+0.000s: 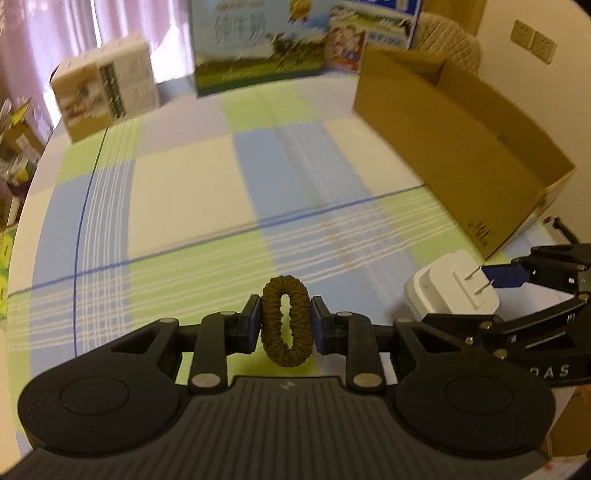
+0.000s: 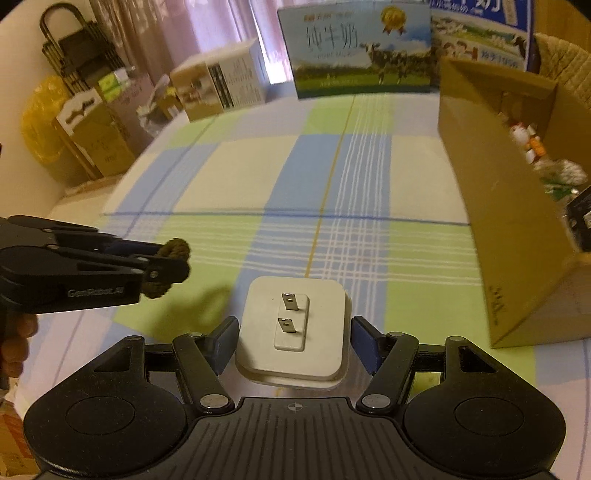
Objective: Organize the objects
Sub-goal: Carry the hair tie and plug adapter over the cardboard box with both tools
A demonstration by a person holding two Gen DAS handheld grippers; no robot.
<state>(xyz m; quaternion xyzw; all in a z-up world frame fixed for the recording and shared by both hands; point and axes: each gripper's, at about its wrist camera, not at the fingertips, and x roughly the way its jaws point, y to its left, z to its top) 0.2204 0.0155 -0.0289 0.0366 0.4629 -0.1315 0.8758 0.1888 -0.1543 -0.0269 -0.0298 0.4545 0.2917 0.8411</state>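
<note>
**A:** What is closest?

**B:** Two grippers. The left gripper point(image 1: 286, 320) squeezes one brown hair tie point(image 1: 285, 321) between its two pads, and the ring stands up on its edge. It looks lifted a little off the cloth, with a shadow under it.

**A:** And the other one?

**B:** The right gripper point(image 2: 293, 341) has one white plug block point(image 2: 293, 332) between its fingers. The block has two metal prongs pointing up. The left blue pad point(image 2: 225, 345) sits right at the block's side. The right pad has a thin gap, so I cannot tell if it really grips.

**A:** Are they close together?

**B:** Yes, side by side. A few fingers of the person's hand point(image 2: 18, 339) show behind the left gripper.

**A:** What is under them?

**B:** A tablecloth point(image 1: 184, 192) with blue, green and cream squares and thin white lines.

**A:** What is farther away?

**B:** On the right stands one open brown cardboard box point(image 2: 509, 229). Small things lie inside, too blurry to count. At the far edge I count one small pale carton point(image 2: 221, 85) and two milk boxes point(image 2: 358, 51) with cow pictures.

**A:** And the room?

**B:** Pink curtains point(image 1: 48, 33) hang at the back. Two wall sockets point(image 1: 533, 40) sit on the cream wall. One black rack point(image 2: 77, 55) and one yellow bag point(image 2: 38, 118) stand by the left wall.
</note>
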